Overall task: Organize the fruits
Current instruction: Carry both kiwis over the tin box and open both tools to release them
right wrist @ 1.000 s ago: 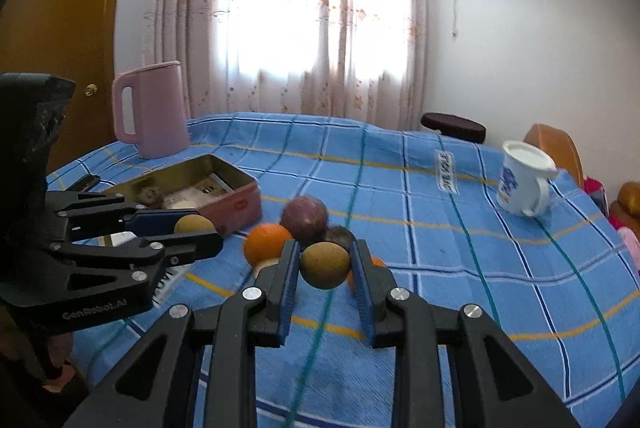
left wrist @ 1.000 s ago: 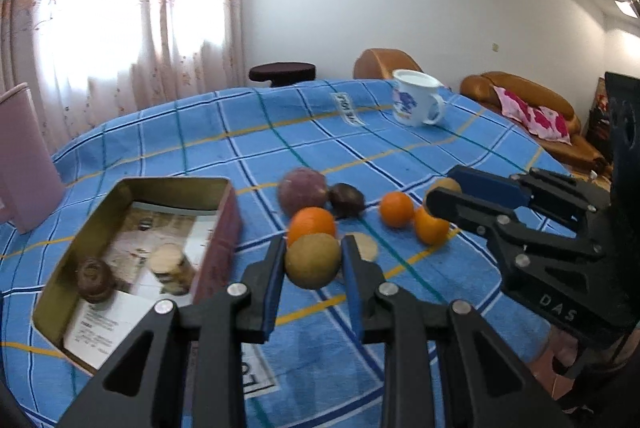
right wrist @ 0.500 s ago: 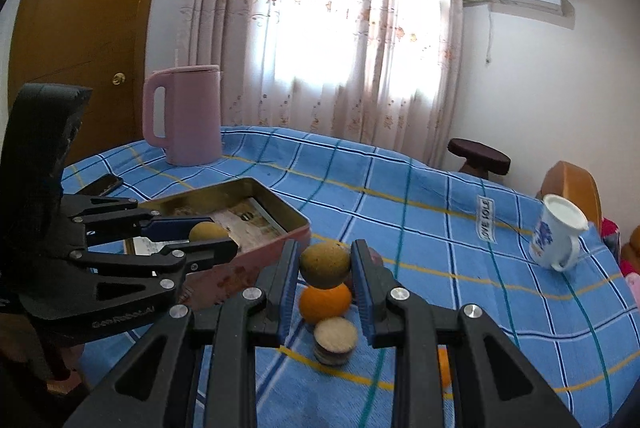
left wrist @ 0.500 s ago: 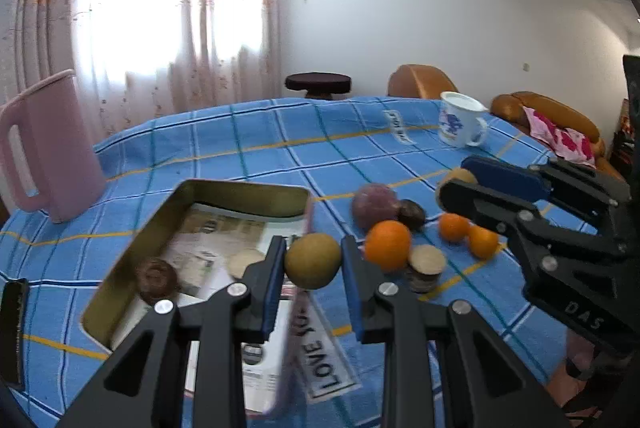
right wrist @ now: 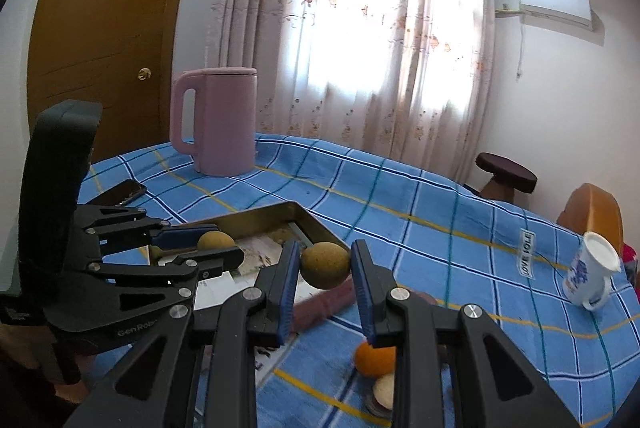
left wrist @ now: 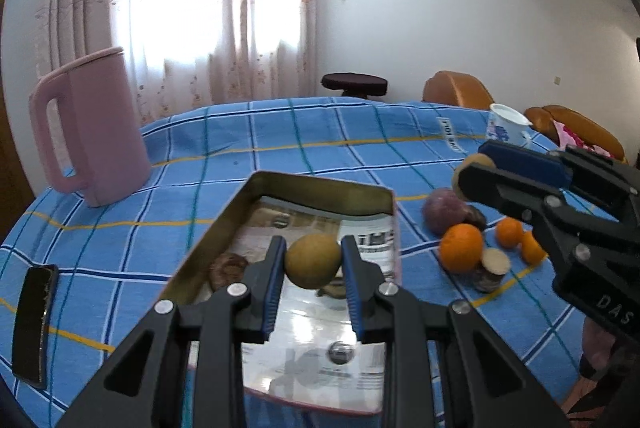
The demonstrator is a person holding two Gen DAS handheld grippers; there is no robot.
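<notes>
While both claws carry fruit, here is the scene, placed against the tin.
Left fruit: a round, dull yellow-brown fruit (left wrist: 313,260) with matte, finely speckled skin, pinched between the blue pads of the left gripper (left wrist: 313,264), hanging over the tin's middle.
Right fruit: a second speckled brown fruit (right wrist: 325,265) of the same look, clamped in the right gripper (right wrist: 325,270), above the tin's near corner on the fruit-pile side.
Tin: a rectangular gold-walled metal tin (left wrist: 320,189), rounded corners, printed paper lining its floor, pink outside.
Left view only: inside the tin, a dark wrinkled fruit (left wrist: 228,270) against the left wall; beside the tin's right wall a purplish round fruit (left wrist: 444,210), a glossy big orange (left wrist: 461,248), two small oranges (left wrist: 509,232) and a tan-topped disc (left wrist: 495,262).
Right view only: a wooden door (right wrist: 104,27) far behind the tin, and a dark phone (right wrist: 120,192) seen face-up beyond the tin's far left side.
Beyond: a smooth pink jug (left wrist: 90,131) behind the tin; white printed mug (right wrist: 588,276) well apart to its right.
Underneath: blue checked cloth (left wrist: 280,131).
</notes>
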